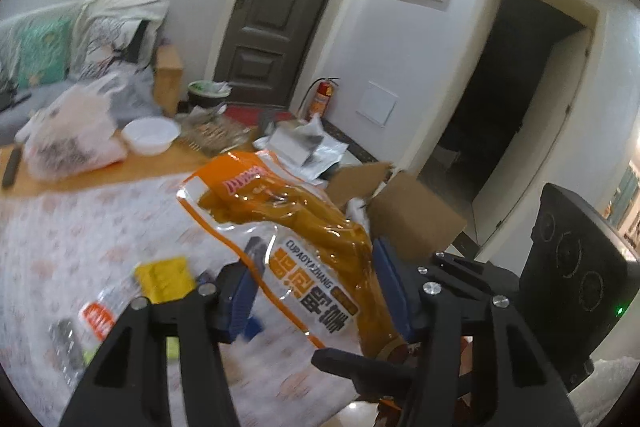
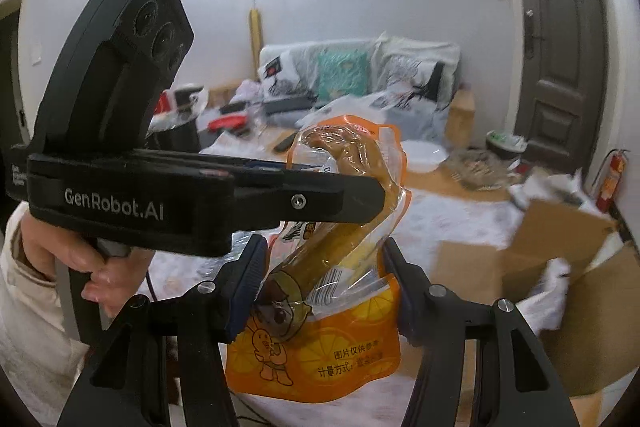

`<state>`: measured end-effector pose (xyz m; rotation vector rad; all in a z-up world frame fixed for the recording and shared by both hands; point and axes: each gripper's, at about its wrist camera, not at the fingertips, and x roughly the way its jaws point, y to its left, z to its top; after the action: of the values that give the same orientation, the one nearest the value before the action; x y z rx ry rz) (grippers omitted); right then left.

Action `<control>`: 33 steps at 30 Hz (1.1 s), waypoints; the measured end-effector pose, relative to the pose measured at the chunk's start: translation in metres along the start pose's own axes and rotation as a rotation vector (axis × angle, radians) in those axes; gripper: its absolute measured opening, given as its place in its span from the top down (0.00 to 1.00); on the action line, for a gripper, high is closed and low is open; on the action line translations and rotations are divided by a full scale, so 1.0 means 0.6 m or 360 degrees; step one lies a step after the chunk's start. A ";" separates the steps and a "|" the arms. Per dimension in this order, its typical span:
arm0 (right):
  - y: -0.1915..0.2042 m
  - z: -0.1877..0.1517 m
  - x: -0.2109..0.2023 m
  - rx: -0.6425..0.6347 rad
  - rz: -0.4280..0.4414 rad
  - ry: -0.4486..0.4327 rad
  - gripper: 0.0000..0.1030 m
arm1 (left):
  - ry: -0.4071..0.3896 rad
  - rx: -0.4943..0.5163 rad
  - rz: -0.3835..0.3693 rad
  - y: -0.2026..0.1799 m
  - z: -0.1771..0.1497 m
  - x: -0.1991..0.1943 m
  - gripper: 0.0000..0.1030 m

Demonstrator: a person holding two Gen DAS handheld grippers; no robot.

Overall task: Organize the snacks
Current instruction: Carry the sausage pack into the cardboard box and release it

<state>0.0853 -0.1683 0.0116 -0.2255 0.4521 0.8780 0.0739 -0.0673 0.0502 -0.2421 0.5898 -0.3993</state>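
An orange and clear snack pouch with a brown chicken foot inside is held up above the table. It also shows in the right wrist view. My left gripper has its blue pads on either side of the pouch. In the right wrist view the left gripper reaches in from the left and pinches the pouch's middle. My right gripper stands wide, its pads either side of the pouch's lower part. I cannot tell whether the right pads press it.
An open cardboard box stands right of the table; it also shows in the right wrist view. More snack packets, a yellow one among them, lie on the patterned tablecloth. A white bowl and a plastic bag sit farther back.
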 end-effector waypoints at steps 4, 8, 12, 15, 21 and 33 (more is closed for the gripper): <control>-0.071 -0.009 -0.041 0.0023 -0.0074 -0.0044 0.48 | 0.0045 0.0107 0.0002 -0.070 0.041 0.066 0.49; -0.155 -0.034 -0.064 0.0120 -0.0115 -0.0044 0.48 | 0.0123 0.0236 0.0014 -0.133 0.060 0.146 0.49; -0.221 -0.065 -0.068 0.0143 -0.0174 -0.0021 0.48 | 0.0204 0.0294 0.0018 -0.171 0.062 0.222 0.49; -0.263 -0.087 -0.061 0.0203 -0.0170 -0.0011 0.48 | 0.0260 0.0319 0.0031 -0.184 0.063 0.271 0.49; -0.304 -0.101 -0.037 0.0245 -0.0153 -0.0009 0.46 | 0.0314 0.0330 0.0083 -0.187 0.068 0.325 0.49; -0.286 -0.121 -0.042 0.0190 -0.0263 0.0077 0.38 | 0.0380 0.0337 0.0069 -0.177 0.058 0.350 0.46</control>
<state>0.1847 -0.3194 -0.0392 -0.1722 0.5214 0.6826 0.2218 -0.2491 0.0108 0.0221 0.7799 -0.4487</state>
